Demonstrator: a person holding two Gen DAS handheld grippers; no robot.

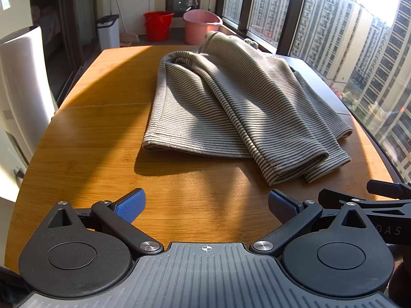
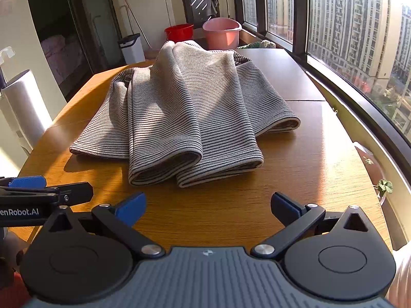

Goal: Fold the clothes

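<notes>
A grey garment with thin dark stripes (image 1: pixel 231 102) lies loosely bunched on the wooden table (image 1: pixel 102 128), its two cuffed ends pointing toward me. In the right wrist view the same striped garment (image 2: pixel 185 113) sits straight ahead on the table (image 2: pixel 308 169). My left gripper (image 1: pixel 205 206) hovers over the near table edge, open, nothing between its blue pads, short of the cloth. My right gripper (image 2: pixel 208 209) is likewise open and empty, just in front of the cuffs. Each gripper shows at the edge of the other's view.
A red bucket (image 1: pixel 158 25) and a pink basin (image 1: pixel 203 27) stand on the floor beyond the table, beside a white bin (image 1: pixel 109 32) and a broom. A white appliance (image 1: pixel 20 82) stands left. Large windows (image 1: pixel 346 38) run along the right, with a dark side surface (image 2: pixel 277 71).
</notes>
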